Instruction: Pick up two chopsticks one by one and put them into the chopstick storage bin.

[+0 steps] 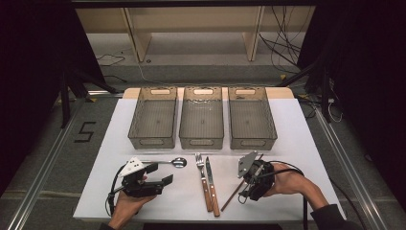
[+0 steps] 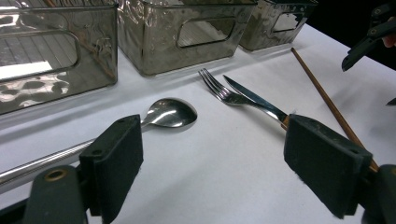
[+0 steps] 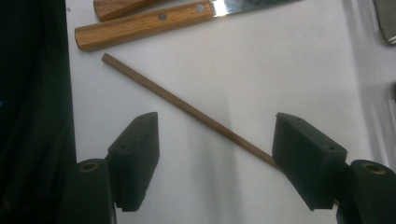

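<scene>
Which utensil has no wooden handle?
The spoon, lying left of the fork and knife: it is all metal, while those two have wooden handles and the chopstick is wood throughout.

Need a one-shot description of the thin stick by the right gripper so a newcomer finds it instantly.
Start at the row of three smoky plastic bins on the white table. In front of the rightmost bin, under the right gripper, lies the chopstick, running diagonally. Unlike the wood-handled knife and fork beside it, it is one plain thin brown rod, with no metal.
</scene>
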### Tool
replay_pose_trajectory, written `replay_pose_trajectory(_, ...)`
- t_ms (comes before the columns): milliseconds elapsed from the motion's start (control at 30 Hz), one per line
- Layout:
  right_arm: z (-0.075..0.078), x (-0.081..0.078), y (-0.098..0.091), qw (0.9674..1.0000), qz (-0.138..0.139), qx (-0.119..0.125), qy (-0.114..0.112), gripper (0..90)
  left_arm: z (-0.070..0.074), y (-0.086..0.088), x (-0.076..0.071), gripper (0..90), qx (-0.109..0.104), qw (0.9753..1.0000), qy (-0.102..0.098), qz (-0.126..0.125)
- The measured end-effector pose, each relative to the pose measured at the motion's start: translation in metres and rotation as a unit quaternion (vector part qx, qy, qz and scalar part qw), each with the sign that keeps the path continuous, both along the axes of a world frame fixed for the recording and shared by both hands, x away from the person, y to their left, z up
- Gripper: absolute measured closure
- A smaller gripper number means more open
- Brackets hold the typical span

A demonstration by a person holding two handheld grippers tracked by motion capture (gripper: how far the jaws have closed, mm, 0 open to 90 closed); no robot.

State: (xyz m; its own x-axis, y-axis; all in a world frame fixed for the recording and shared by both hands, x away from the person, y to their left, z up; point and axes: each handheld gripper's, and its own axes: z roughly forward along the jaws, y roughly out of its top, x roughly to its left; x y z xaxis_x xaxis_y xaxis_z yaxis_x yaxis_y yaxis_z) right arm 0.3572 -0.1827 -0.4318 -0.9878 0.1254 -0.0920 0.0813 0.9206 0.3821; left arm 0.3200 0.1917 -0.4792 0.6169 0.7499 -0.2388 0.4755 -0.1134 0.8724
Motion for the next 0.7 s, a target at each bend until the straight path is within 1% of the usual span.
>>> replay_pose_trajectory(67,-0.001,0.002,0.001,0.9999,0.001,-0.01,0.003,33.7,0.0,0.0,-0.001,19.7,0.0,1.0,0.001,-0.001)
replay_pose_trajectory(133,-0.003,0.005,0.003,0.9999,0.006,-0.015,0.004,34.7,0.0,0.0,-0.002,19.4,0.0,1.0,0.002,-0.002)
replay_pose_trajectory(233,-0.005,0.006,0.004,0.9997,0.009,-0.021,0.004,35.4,0.0,-0.001,-0.003,19.2,0.001,1.0,-0.001,-0.003)
replay_pose_trajectory(300,-0.006,0.008,0.005,0.9993,0.015,-0.033,0.003,37.0,0.0,-0.001,-0.003,18.8,0.001,1.0,-0.004,-0.005)
replay_pose_trajectory(367,-0.007,0.008,0.006,0.9993,0.018,-0.034,0.002,37.3,0.0,-0.001,-0.004,18.7,0.001,1.0,-0.006,-0.007)
replay_pose_trajectory(400,-0.007,0.009,0.006,0.9991,0.019,-0.039,0.003,37.6,0.0,-0.001,-0.004,18.7,-0.001,1.0,-0.006,-0.008)
replay_pose_trajectory(467,-0.009,0.011,0.006,0.9988,0.025,-0.042,0.003,38.7,0.0,-0.002,-0.005,18.3,-0.002,0.9999,-0.01,-0.009)
replay_pose_trajectory(500,-0.01,0.011,0.007,0.9985,0.026,-0.048,0.006,40.0,0.0,-0.001,-0.005,18.1,-0.001,0.9999,-0.01,-0.011)
replay_pose_trajectory(567,-0.01,0.011,0.007,0.9984,0.027,-0.049,0.005,40.9,0.0,-0.001,-0.005,18.0,-0.003,0.9999,-0.011,-0.01)
replay_pose_trajectory(600,-0.011,0.012,0.008,0.9978,0.033,-0.056,0.006,41.6,0.0,-0.001,-0.005,18.0,-0.004,0.9999,-0.012,-0.009)
replay_pose_trajectory(700,-0.012,0.013,0.011,0.9974,0.037,-0.061,0.005,42.8,0.0,-0.002,-0.005,18.0,-0.003,0.9999,-0.012,-0.01)
